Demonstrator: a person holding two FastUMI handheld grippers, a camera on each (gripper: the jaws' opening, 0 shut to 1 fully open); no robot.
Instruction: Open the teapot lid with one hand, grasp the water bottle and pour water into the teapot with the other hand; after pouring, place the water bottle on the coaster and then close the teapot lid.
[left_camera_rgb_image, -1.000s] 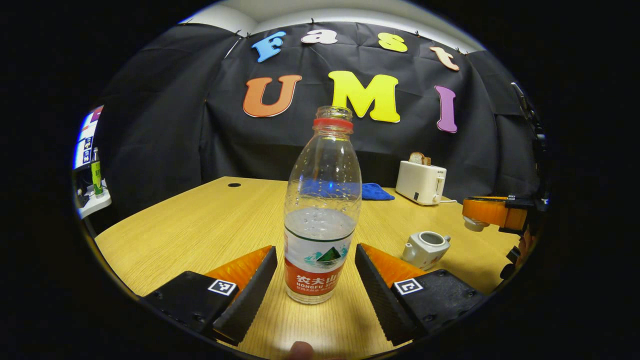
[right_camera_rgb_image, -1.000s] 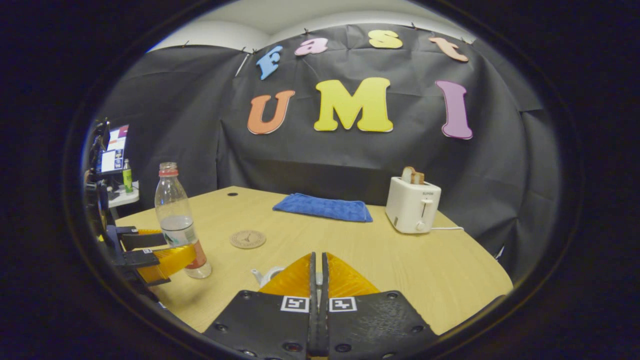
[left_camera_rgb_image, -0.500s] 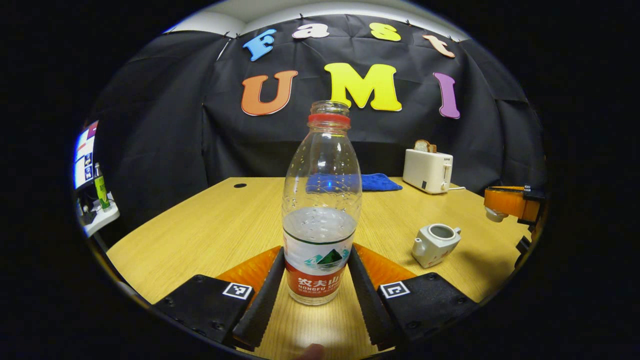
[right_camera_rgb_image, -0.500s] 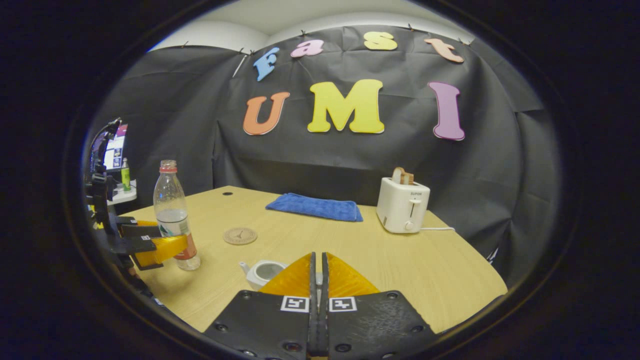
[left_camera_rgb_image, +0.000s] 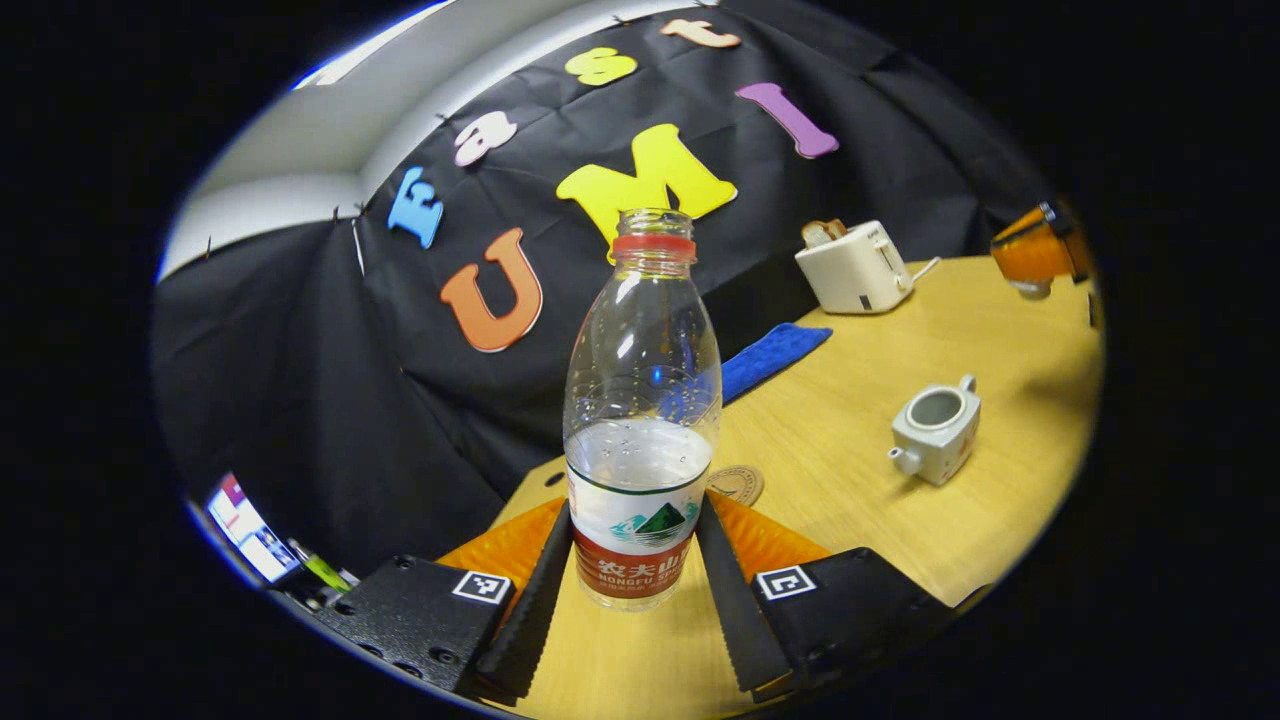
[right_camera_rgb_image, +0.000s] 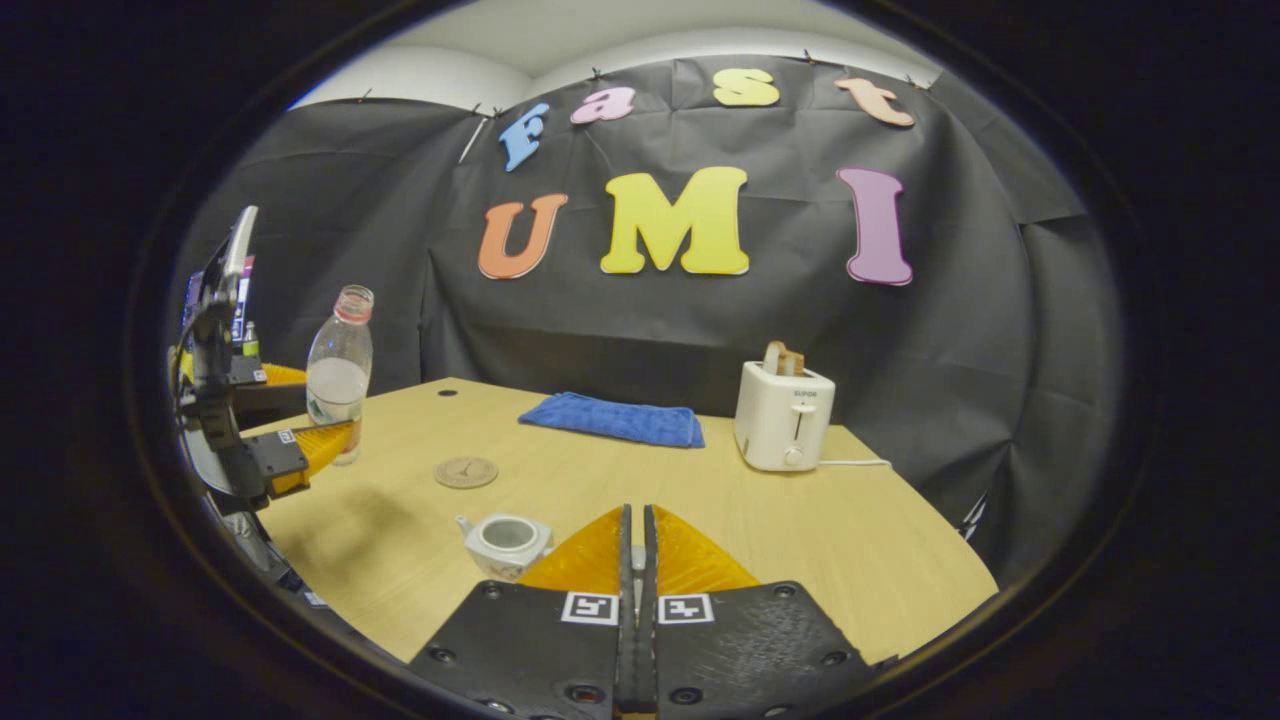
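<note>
Holding the bottle (left_camera_rgb_image: 641, 420) low on its label, my left gripper (left_camera_rgb_image: 640, 560) has both fingers pressed on it; in the right gripper view it hangs tilted above the table (right_camera_rgb_image: 800, 530) at 9 o'clock. The cap is off and the bottle is about half full. The teapot (left_camera_rgb_image: 935, 430) sits open at 3 o'clock in the left gripper view, no lid on it. My right gripper (right_camera_rgb_image: 636, 560) is closed, with something small and pale between the fingers, which I judge is the lid, though I cannot tell for sure. The coaster (right_camera_rgb_image: 465, 472) waits bare beyond the teapot. Done: lid off, bottle grasped. Left: pouring, placing the bottle, closing the lid.
</note>
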